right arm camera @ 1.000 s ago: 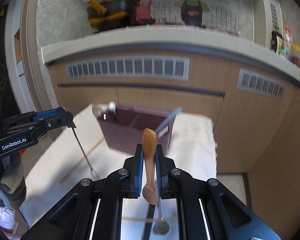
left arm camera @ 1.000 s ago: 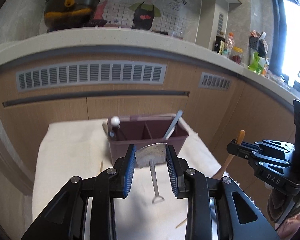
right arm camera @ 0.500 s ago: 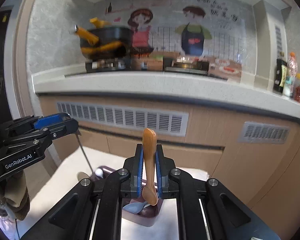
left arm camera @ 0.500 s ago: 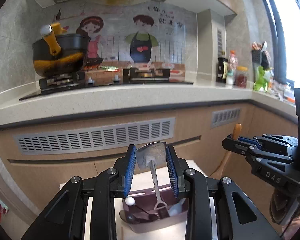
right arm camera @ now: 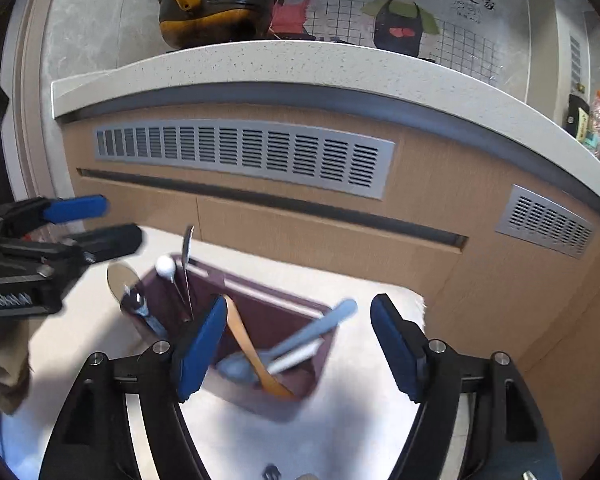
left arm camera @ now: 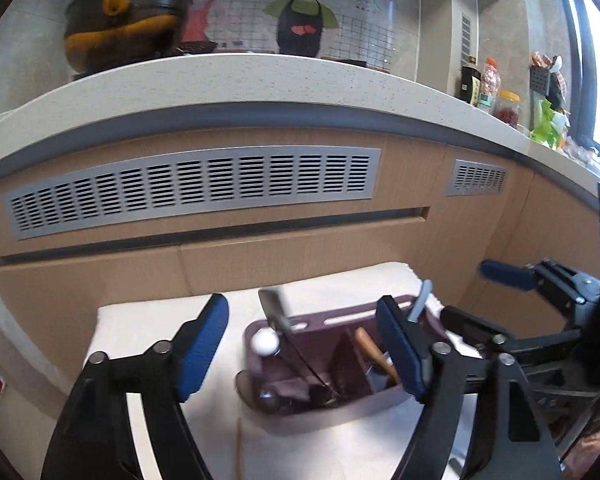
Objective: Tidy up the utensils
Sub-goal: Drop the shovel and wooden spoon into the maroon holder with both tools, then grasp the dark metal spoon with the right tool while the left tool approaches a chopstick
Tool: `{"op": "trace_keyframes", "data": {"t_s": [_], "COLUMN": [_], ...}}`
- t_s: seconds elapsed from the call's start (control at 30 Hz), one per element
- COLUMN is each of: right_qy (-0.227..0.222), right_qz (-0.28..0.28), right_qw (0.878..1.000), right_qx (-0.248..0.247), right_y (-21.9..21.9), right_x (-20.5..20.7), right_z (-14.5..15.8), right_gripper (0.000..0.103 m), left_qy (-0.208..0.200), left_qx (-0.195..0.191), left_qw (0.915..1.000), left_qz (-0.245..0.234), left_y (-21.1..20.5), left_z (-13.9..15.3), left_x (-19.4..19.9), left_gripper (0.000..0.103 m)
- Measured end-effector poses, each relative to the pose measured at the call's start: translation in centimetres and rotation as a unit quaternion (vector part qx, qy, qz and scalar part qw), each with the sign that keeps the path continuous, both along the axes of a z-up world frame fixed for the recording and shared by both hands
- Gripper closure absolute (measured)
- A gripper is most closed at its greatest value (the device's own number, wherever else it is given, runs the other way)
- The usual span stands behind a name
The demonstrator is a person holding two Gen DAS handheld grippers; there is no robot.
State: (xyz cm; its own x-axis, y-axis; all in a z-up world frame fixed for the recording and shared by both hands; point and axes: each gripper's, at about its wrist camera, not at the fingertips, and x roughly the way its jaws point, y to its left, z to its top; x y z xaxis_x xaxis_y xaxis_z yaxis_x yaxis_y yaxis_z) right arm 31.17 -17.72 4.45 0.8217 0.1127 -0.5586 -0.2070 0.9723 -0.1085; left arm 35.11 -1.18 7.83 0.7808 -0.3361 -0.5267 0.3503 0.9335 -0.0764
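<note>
Below your left gripper point(left arm camera: 302, 344), in the left wrist view, the maroon organizer box point(left arm camera: 320, 384) sits on the white cloth point(left arm camera: 148, 320) covering the worktop. Your left fingers point(left arm camera: 202, 344) have just been opening and now stand wide apart with nothing between them. The metal spatula point(left arm camera: 274, 312) you were carrying stands in the box's left compartment, blade up, beside a white-knobbed utensil point(left arm camera: 265, 342). The wooden spoon point(left arm camera: 374, 354) lies in the right compartment. A thin stick point(left arm camera: 239, 448) lies on the cloth in front of the box.

Under your right gripper point(right arm camera: 300, 344), in the right wrist view, the same box point(right arm camera: 260, 320) shows from the other side. Your right fingers point(right arm camera: 198, 352) have also just been opening and grip nothing; the wooden spoon point(right arm camera: 252, 356) leans in the near compartment across a pale blue spoon point(right arm camera: 296, 344), touching it. The left gripper point(right arm camera: 80, 220) hovers at the far left, spread open.

Judging by this, the drop-off step for both utensils is done. Your next move likely calls for drawing both hands back clear of the upright handles, then going for what lies loose on the cloth.
</note>
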Motion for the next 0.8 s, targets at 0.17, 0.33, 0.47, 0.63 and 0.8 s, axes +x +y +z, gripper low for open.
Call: {"op": "trace_keyframes", "data": {"t_s": [0.17, 0.33, 0.47, 0.63, 0.8], "right_qy": [0.013, 0.048, 0.087, 0.127, 0.143], "right_qz": [-0.015, -0.025, -0.038, -0.032, -0.01], "right_qw": [0.999, 0.995, 0.99, 0.988, 0.988], "right_qx": [-0.032, -0.081, -0.104, -0.083, -0.063], "right_y": [-1.2, -2.3, -3.4, -4.3, -3.5], "right_x": [-3.0, -6.5, -9.2, -13.8, -16.7], "right_z": [-1.7, -5.0, -7.8, -10.0, -11.0], "right_gripper": [0.006, 0.005, 0.005, 0.005, 0.013], "left_qy": [0.014, 0.067, 0.102, 0.14, 0.135], "left_qx": [-0.011, 0.008, 0.01, 0.027, 0.024], "left_qw": [0.9995, 0.9968, 0.9935, 0.9871, 0.9885], "left_qz": [0.025, 0.042, 0.048, 0.072, 0.064], "left_y": [1.9, 2.6, 2.7, 2.8, 2.4], "left_z": [-1.6, -5.8, -9.2, -12.0, -12.9], "left_x": [-3.3, -6.2, -8.2, -10.5, -12.8], "left_gripper": [0.003, 0.002, 0.002, 0.002, 0.002]}}
